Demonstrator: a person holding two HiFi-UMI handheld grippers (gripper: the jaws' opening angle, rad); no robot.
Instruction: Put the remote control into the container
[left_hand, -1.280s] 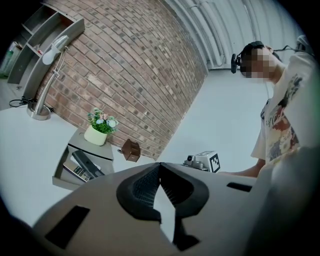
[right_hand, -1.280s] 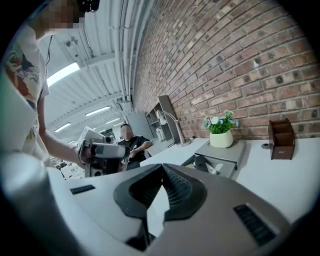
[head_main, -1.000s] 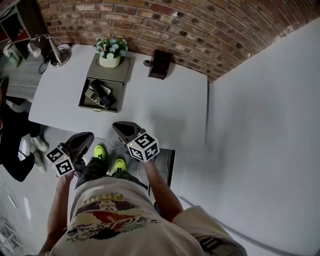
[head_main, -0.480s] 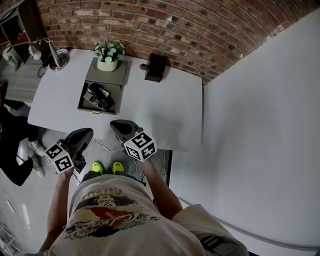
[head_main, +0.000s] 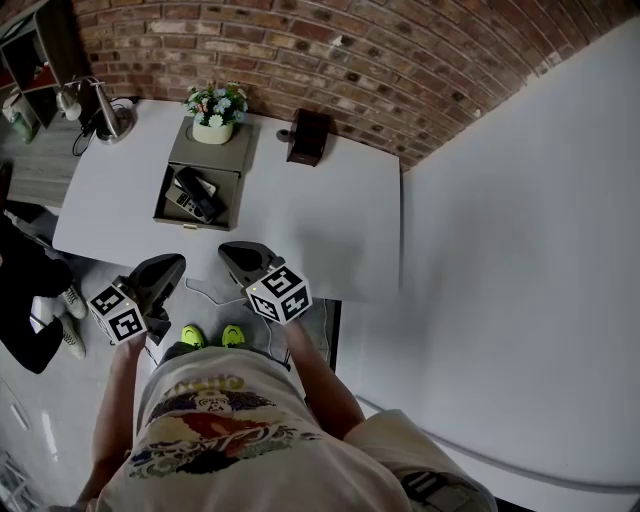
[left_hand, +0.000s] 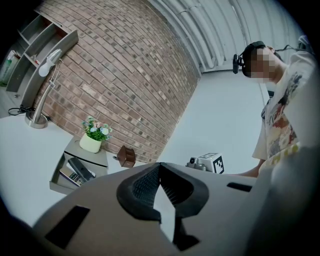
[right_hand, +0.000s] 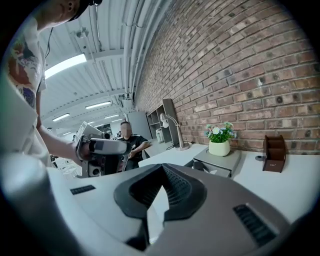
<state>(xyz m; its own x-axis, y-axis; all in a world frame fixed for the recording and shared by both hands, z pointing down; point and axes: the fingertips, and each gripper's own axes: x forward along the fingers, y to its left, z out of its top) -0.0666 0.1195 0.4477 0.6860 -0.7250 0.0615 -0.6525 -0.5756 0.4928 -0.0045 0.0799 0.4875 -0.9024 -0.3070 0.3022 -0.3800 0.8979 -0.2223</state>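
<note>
A black remote control (head_main: 197, 190) lies in the open drawer of a grey container (head_main: 228, 152) on the white table (head_main: 320, 220), beside a grey keypad device (head_main: 182, 203). The left gripper view shows the remote (left_hand: 80, 169) in the same drawer. My left gripper (head_main: 172, 263) hovers off the table's near edge, shut and holding nothing. My right gripper (head_main: 233, 250) sits over the near edge, also shut and holding nothing. In their own views, the left gripper (left_hand: 160, 164) and right gripper (right_hand: 162, 166) both have jaws that meet at the tips.
A flower pot (head_main: 212, 112) stands on the container's top. A brown holder (head_main: 305, 136) sits near the brick wall and a desk lamp (head_main: 108, 108) is at the far left. A seated person (right_hand: 127, 139) is beyond the table's left end. A white wall runs along the right.
Both grippers stay shut and almost in place. The head view has drifted a little, and my green shoes have stepped back from the table.
</note>
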